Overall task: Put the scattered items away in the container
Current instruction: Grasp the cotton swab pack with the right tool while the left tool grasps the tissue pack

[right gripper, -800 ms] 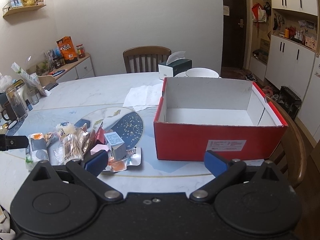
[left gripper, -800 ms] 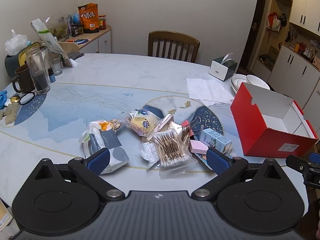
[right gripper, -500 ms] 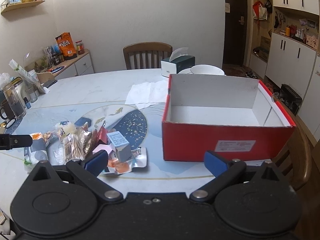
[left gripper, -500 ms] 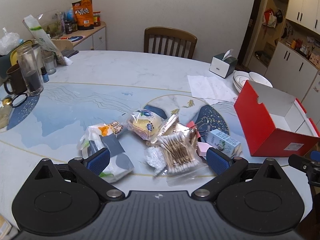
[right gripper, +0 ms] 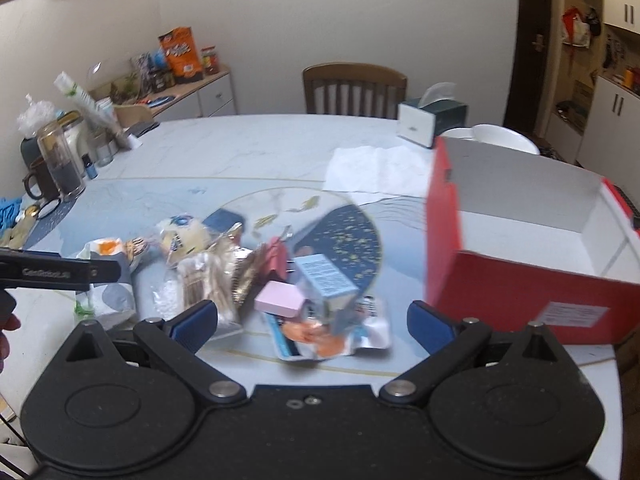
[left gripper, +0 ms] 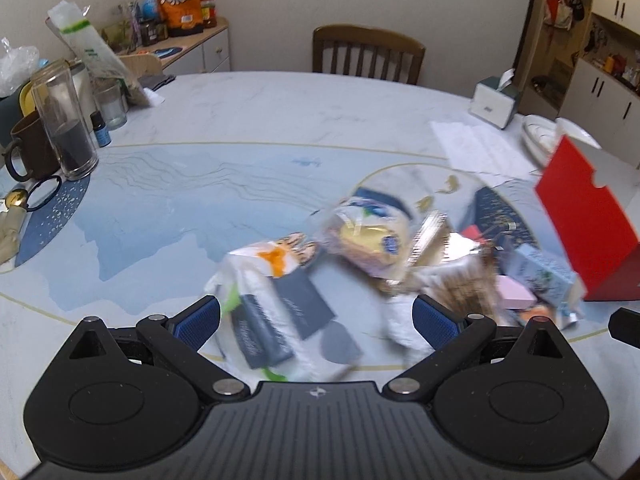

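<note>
Both tools closer to pile now, fingers spread, empty. Left tool (left gripper: 316,316) over white pouch (left gripper: 276,304): soft, light, slippery; take at middle. Right tool (right gripper: 312,316) near blue carton (right gripper: 326,280): stiff, light.

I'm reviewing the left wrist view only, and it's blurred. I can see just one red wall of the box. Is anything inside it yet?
Observer: No. The right wrist view looks into the red box, and its white inside is bare.
Operator: Is the right gripper carrying something? I only see its tip.
Observer: No. The right gripper is open and empty, pointing down at a foil pouch that lies flat beside the box.
</note>
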Motion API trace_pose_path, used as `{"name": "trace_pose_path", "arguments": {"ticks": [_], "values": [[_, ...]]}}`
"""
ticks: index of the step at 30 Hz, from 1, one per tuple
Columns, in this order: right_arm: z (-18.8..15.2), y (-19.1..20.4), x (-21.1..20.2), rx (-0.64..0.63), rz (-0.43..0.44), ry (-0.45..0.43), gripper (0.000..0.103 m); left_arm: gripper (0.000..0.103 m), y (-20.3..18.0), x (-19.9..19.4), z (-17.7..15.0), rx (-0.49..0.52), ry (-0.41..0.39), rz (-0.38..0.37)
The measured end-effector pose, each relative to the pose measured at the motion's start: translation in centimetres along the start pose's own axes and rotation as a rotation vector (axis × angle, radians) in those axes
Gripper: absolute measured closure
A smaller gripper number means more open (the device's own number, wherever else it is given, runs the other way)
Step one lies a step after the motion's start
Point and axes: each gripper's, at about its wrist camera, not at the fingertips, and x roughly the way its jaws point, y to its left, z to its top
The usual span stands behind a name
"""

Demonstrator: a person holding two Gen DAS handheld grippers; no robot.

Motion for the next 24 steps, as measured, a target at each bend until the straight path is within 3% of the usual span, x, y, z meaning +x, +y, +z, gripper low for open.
{"name": "trace_pose_path", "arguments": {"ticks": [8,17,24], "values": [[0.8,2.9,3.9,-0.022,0.029,0.062,0.005,0.0,2.3,3.3,0.3,-0.016,0.062,0.022],[1.0,6.2,8.0,-0.082,0.027,0.131,0.01,0.001,3.5,5.6,0.2,-0.023,0.119,-0.033],[1.3,7.8,9.8,-0.099,0.034,0.171,0.021,0.003,4.2,6.2,0.1,-0.023,0.133,-0.09]]}}
